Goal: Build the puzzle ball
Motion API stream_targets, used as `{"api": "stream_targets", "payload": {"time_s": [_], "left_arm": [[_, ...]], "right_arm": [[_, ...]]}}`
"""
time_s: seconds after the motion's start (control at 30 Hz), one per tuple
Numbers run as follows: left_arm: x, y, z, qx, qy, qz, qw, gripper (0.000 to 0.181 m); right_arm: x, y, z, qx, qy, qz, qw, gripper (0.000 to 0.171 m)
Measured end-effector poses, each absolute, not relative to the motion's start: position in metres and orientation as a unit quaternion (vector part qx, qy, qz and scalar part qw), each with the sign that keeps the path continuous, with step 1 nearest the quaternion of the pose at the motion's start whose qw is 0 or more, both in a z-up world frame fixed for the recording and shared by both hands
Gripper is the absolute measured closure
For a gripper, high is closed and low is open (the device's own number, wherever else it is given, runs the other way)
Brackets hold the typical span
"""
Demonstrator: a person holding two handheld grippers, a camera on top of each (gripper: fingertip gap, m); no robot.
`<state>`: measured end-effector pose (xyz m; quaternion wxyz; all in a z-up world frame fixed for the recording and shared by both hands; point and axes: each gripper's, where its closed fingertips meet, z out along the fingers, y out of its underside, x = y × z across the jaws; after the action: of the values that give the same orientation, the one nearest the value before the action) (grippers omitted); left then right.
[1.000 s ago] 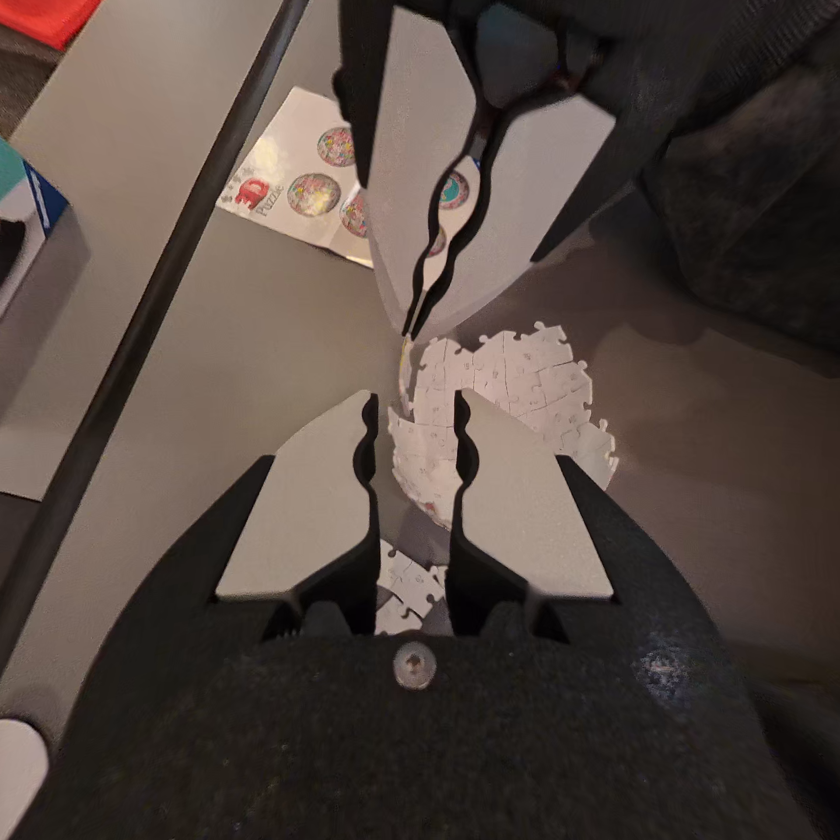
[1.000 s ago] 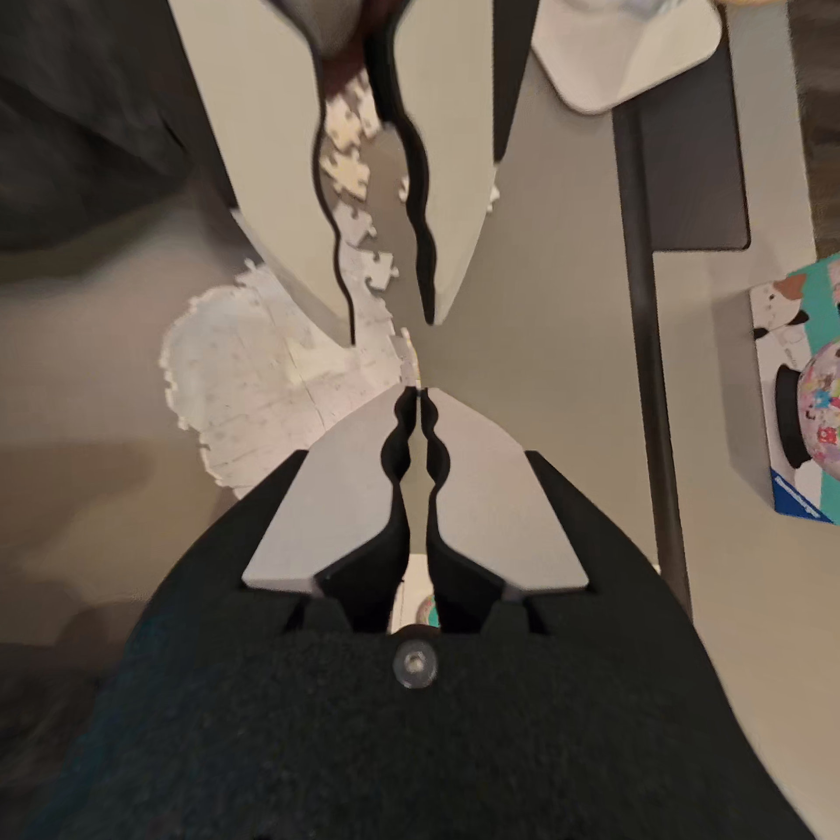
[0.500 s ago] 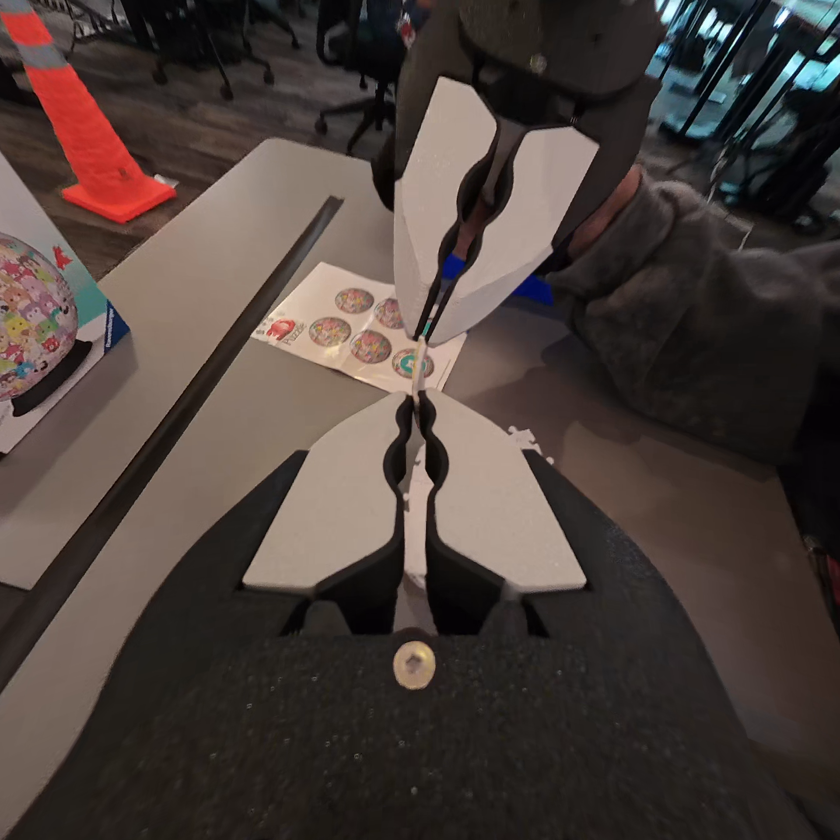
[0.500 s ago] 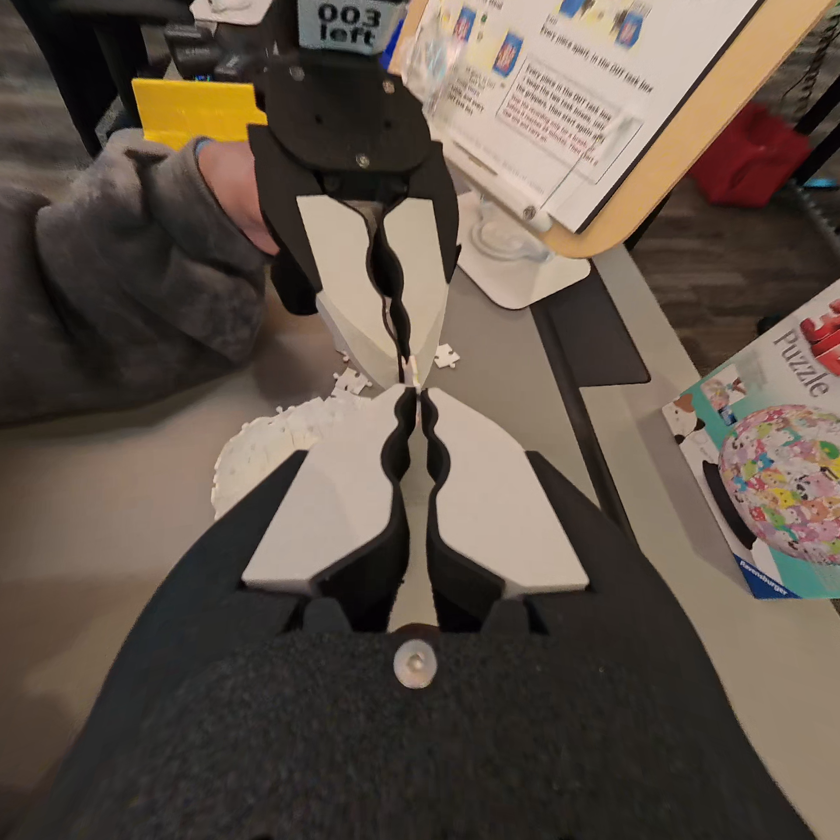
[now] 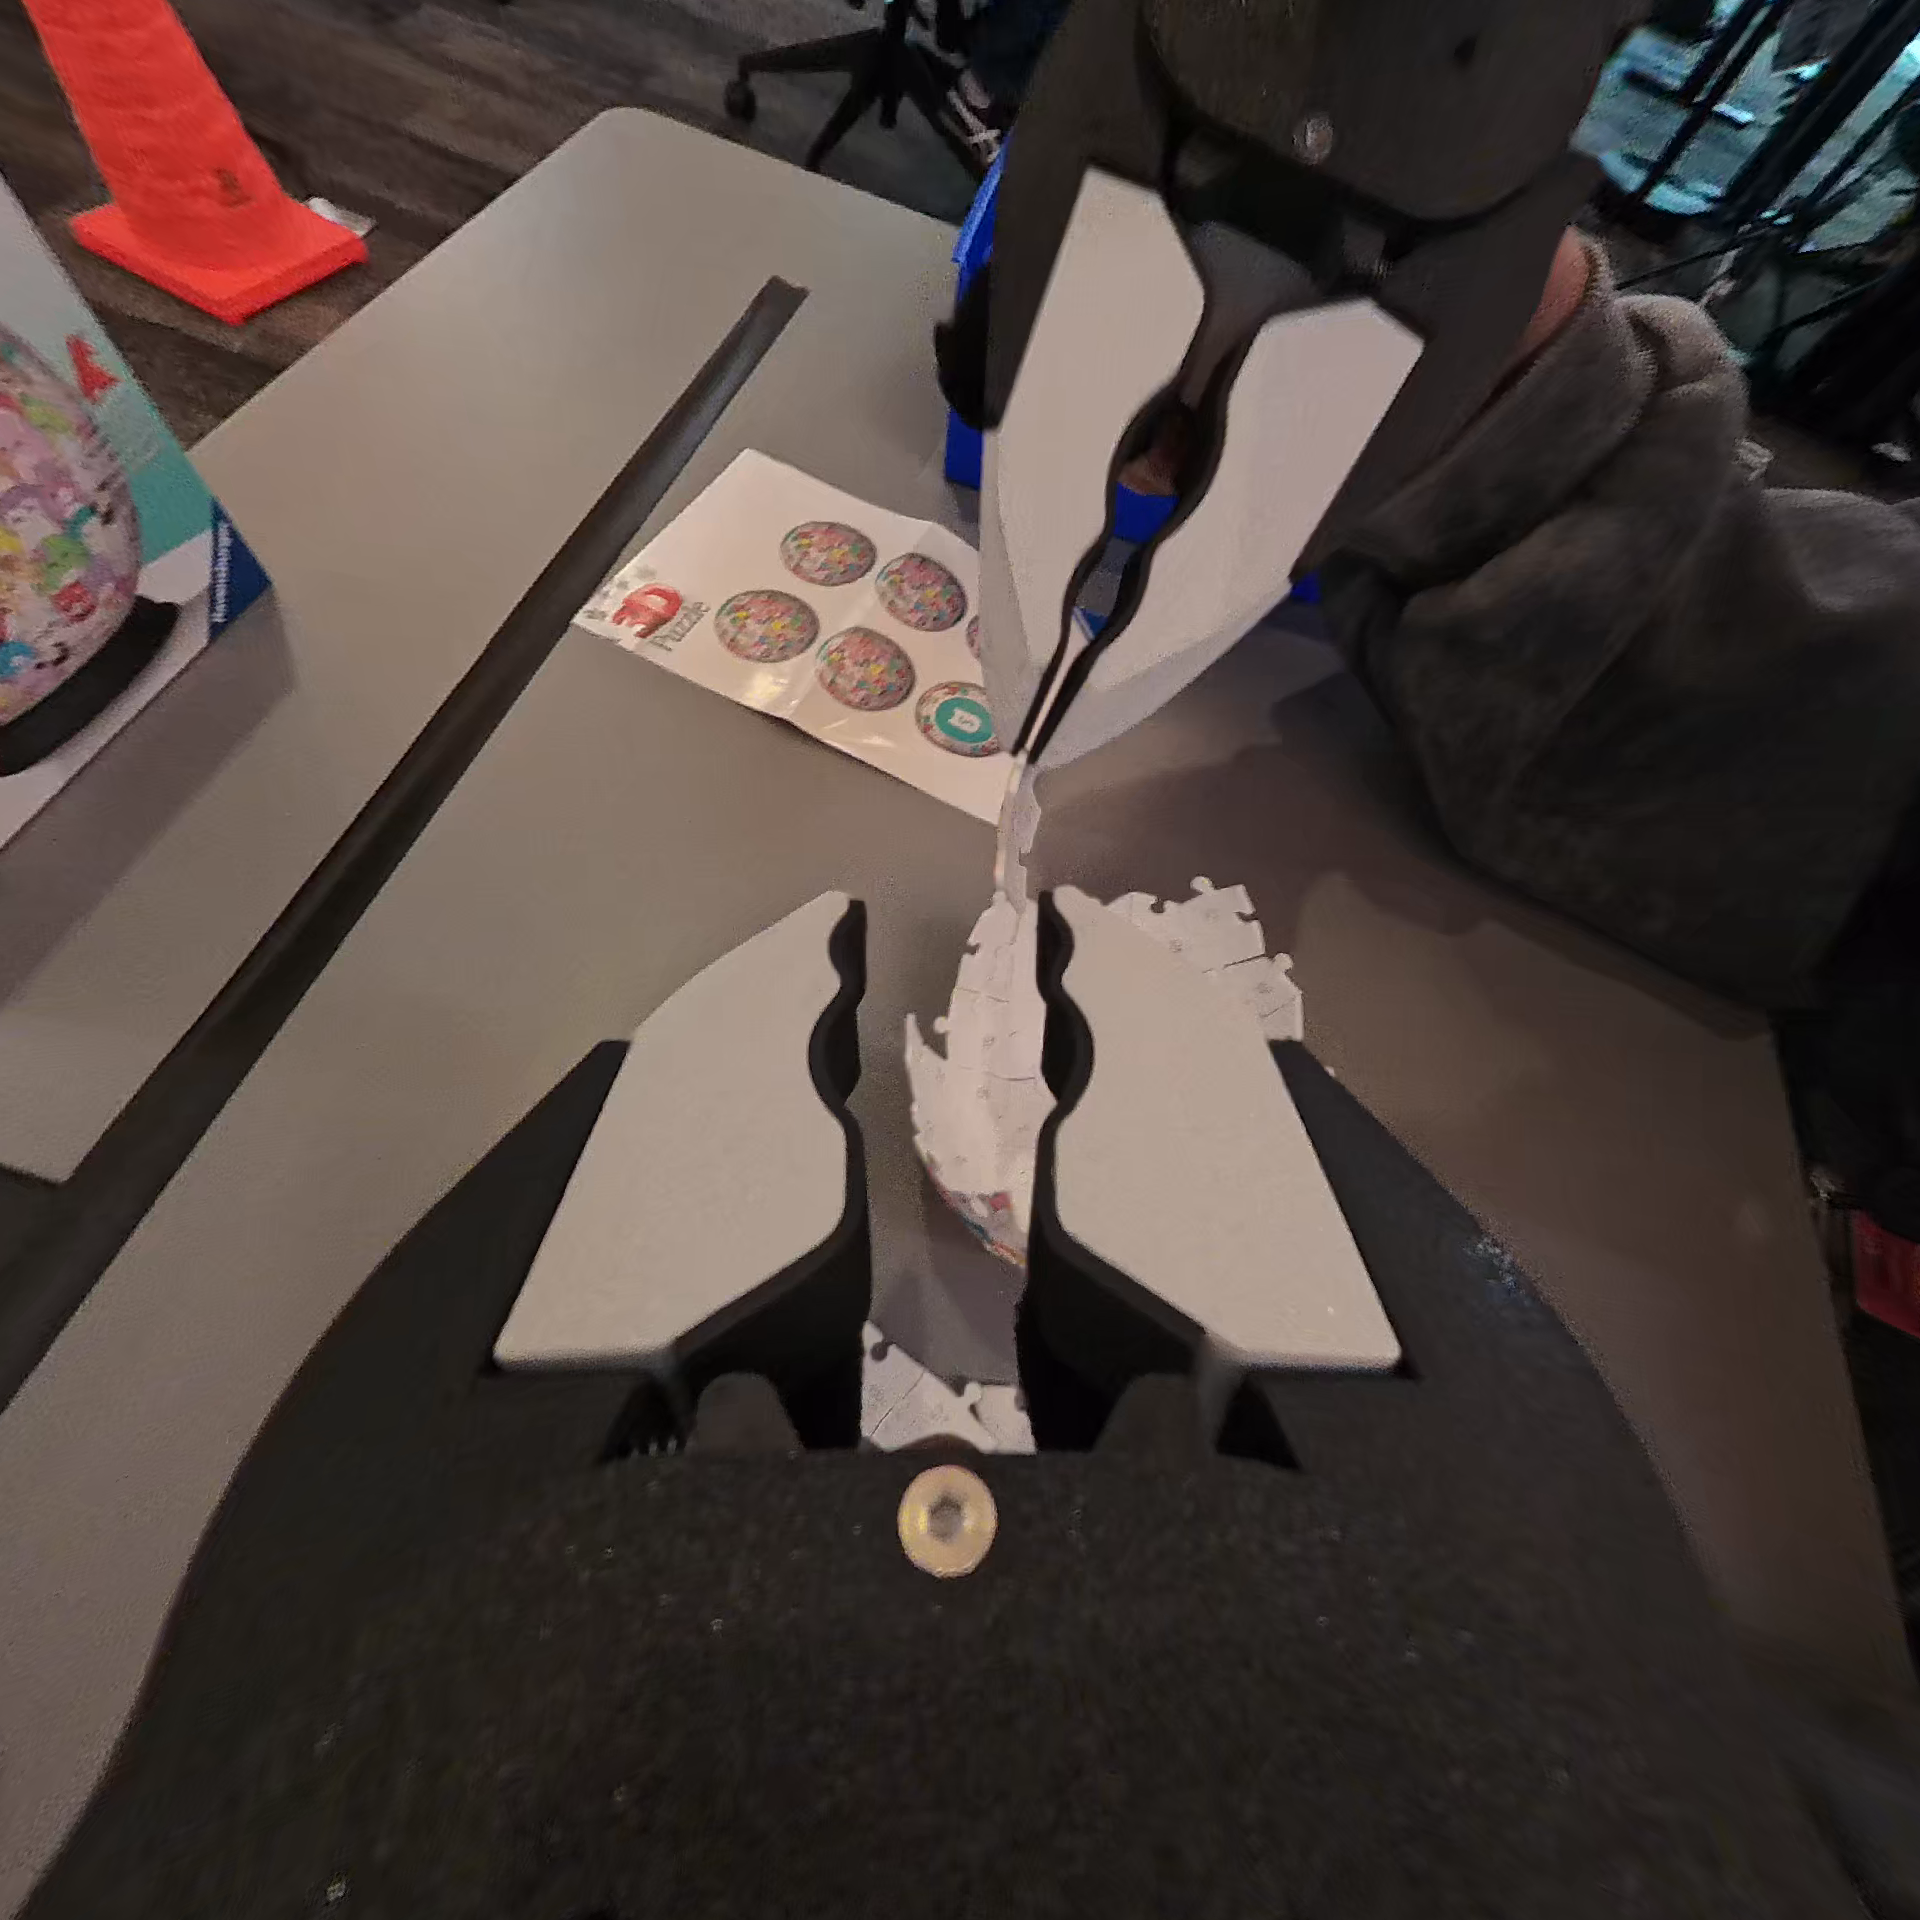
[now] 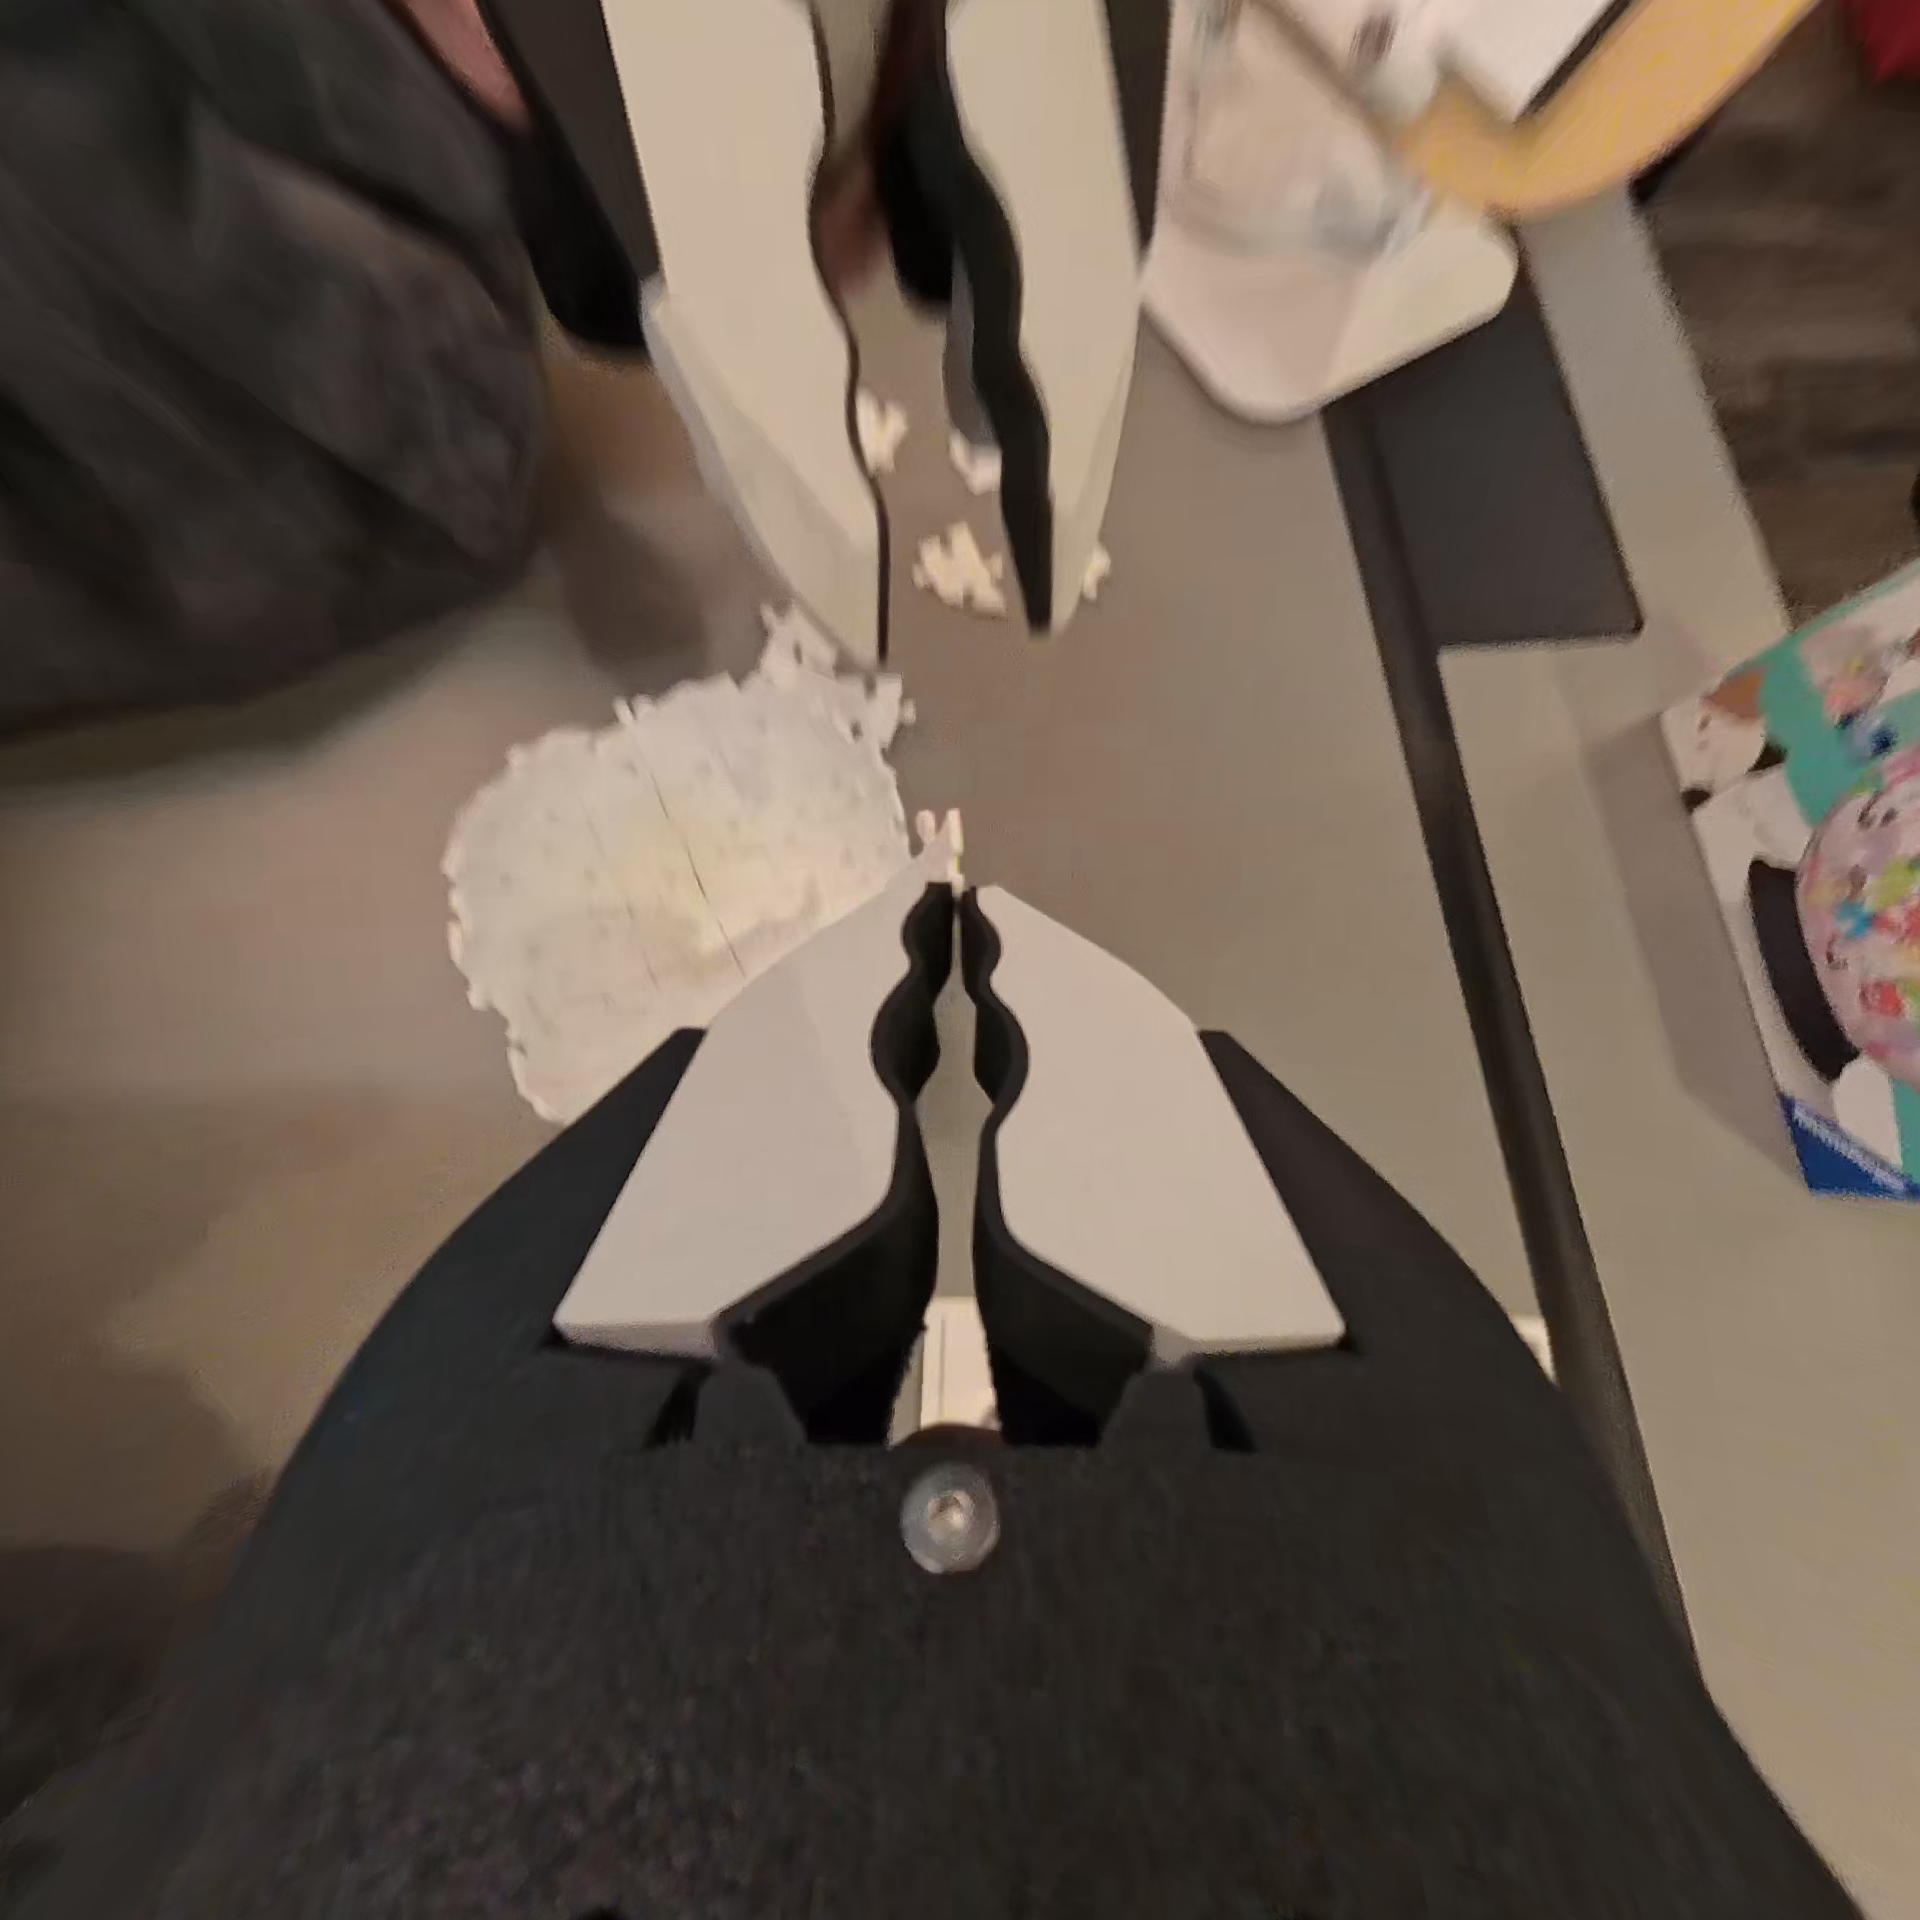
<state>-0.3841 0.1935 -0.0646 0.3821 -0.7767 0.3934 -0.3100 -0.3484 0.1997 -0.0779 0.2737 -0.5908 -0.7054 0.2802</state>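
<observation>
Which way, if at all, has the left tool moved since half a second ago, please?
Yes: left tool opened, fingers spreading sideways from its centre screw.

Two close, downward wrist views facing each other, sharing the half-built puzzle ball (image 5: 982, 1101).

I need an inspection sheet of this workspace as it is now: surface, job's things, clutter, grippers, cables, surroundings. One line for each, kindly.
Surface: grey table with a dark groove running along it.
Job's things: white curved part-built puzzle shell on the table; small white puzzle piece; loose white pieces farther off.
Clutter: printed instruction sheet; teal puzzle box; white stand base.
Grippers: left gripper open, fingers either side of the shell's edge; right gripper shut on the small piece.
Cables: nothing seen.
Surroundings: orange traffic cone, office chair, a person's grey sleeve.
</observation>
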Motion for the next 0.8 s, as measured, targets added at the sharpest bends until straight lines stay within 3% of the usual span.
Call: {"api": "stream_targets", "payload": {"time_s": [0.3,0.8], "left_arm": [[-0.394,0.195,-0.101,-0.824,0.395,-0.255,0.316,0.151],[-0.379,0.191,-0.138,-0.836,0.443,-0.214,0.242,0.154]], "right_arm": [[-0.357,0.192,-0.138,-0.619,-0.743,0.173,0.189,0.169],[-0.358,0.195,-0.163,-0.652,-0.702,0.177,0.225,0.169]]}}
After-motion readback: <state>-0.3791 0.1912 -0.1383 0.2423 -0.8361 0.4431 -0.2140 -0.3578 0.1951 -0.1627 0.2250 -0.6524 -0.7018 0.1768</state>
